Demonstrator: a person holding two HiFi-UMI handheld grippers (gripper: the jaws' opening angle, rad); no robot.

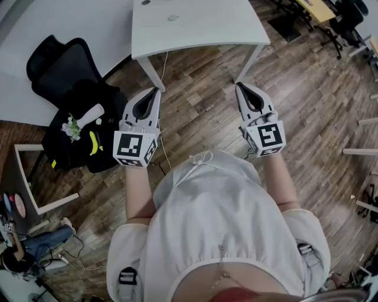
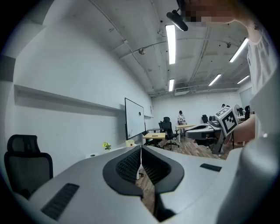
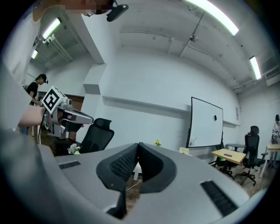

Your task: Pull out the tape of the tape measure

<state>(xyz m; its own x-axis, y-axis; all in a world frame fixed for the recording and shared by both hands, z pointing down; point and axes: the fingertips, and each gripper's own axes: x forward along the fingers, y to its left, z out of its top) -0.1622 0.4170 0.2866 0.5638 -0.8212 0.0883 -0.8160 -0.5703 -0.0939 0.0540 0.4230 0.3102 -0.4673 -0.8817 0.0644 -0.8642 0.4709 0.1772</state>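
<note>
Two hand-held grippers, both empty, point level and away from you over a wooden floor (image 1: 201, 112); no tape measure is in either one.

Far left, a black office chair (image 1: 59, 76) holds a sprig of flowers (image 1: 72, 127) and a banana (image 1: 93, 143), none of it part of the job.

Next comes your left gripper (image 1: 156, 90). Its jaws are pressed together with nothing between them, only the room beyond.

Ahead, at the far side, stands a white table (image 1: 201, 32). Two small round objects lie on it, one (image 1: 172, 17) near the middle and one (image 1: 146, 2) at the far edge. Either could be the tape measure, but both are too small to tell, so its colour, its case and the tape's end tab cannot be described.

To the right, your right gripper (image 1: 239, 86) is likewise closed tight on nothing.

By my reading the task has not begun; this is the approach. The next move calls for stepping to the table, spreading both sets of jaws, steadying the case with one gripper and pinching the tape's end with the other.
</note>
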